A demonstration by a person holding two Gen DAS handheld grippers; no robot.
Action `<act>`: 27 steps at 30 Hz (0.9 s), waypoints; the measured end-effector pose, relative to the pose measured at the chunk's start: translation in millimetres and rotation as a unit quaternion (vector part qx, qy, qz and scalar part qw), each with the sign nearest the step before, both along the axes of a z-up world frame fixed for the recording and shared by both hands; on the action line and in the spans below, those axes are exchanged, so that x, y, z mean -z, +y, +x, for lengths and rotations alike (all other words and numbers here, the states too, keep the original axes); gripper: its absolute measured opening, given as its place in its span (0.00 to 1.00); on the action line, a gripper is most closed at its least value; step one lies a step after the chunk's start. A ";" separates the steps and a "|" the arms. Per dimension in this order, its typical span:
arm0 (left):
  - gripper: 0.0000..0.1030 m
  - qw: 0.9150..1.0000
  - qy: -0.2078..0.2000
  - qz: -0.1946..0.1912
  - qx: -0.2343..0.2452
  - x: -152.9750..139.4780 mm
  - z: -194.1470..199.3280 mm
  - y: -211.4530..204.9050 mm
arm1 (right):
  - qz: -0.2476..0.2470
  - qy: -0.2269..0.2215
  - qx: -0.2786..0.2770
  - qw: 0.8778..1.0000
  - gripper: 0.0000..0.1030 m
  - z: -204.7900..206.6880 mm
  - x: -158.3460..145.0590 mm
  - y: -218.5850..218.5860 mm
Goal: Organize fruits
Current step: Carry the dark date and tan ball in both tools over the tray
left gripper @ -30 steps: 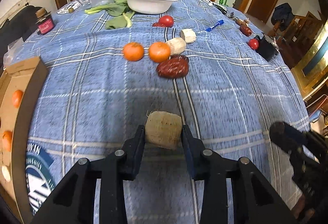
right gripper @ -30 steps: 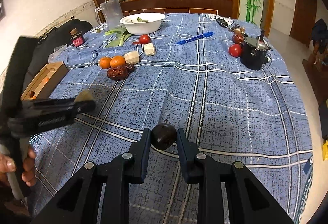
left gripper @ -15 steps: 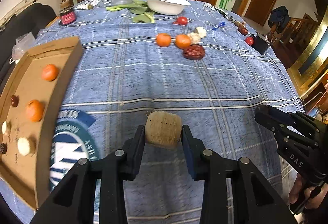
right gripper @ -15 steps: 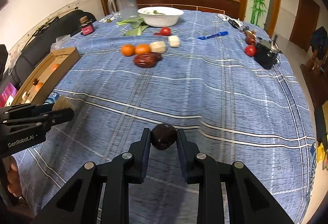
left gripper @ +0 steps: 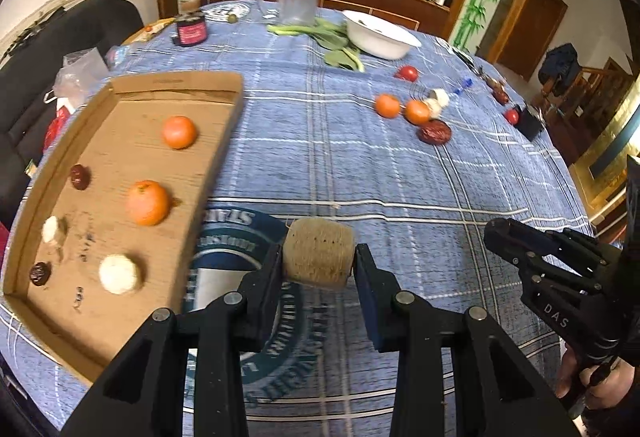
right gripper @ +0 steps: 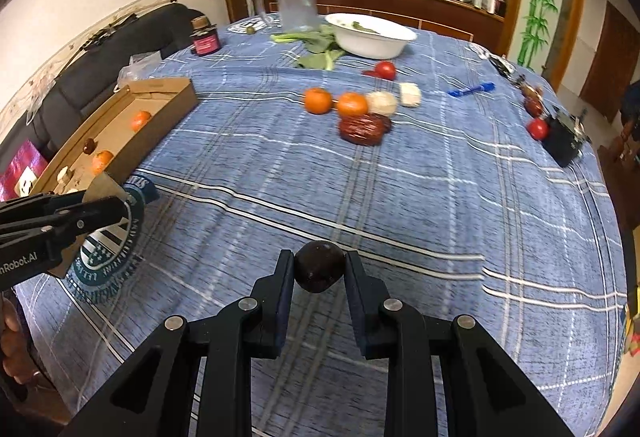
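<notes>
White "DAS" on right gripper (left gripper: 496,237), "nRobot.AI" on left gripper (right gripper: 116,209)

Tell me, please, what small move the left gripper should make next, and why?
Probably carry the left gripper further left over the cardboard tray before releasing. Its jaws clamp a tan fibrous chunk just right of the tray's wall, and bare cardboard shows near the oranges. The right gripper holds a dark fruit, apparently waiting its turn.

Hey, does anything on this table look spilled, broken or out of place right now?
Nothing looks spilled or broken. The green leafy vegetable lies loose on the tablecloth beside the white bowl, and a blue pen sits among the food. The cardboard tray is angled to the plaid lines.
</notes>
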State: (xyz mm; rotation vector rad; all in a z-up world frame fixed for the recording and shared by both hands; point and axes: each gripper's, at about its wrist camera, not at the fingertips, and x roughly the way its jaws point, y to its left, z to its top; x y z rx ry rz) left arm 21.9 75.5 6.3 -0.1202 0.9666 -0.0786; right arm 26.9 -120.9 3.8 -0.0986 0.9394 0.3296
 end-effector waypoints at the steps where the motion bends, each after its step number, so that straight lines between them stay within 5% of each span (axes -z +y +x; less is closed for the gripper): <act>1: 0.33 1.000 -0.002 -0.002 -0.004 -1.6 -0.5 5.2 | 0.000 0.000 -0.004 1.000 0.27 1.0 -0.4 4.5; 27: 0.34 0.986 -0.006 0.022 -0.162 -6.4 -32.0 169.2 | 0.019 -0.035 -0.146 0.988 0.27 50.9 -33.6 184.8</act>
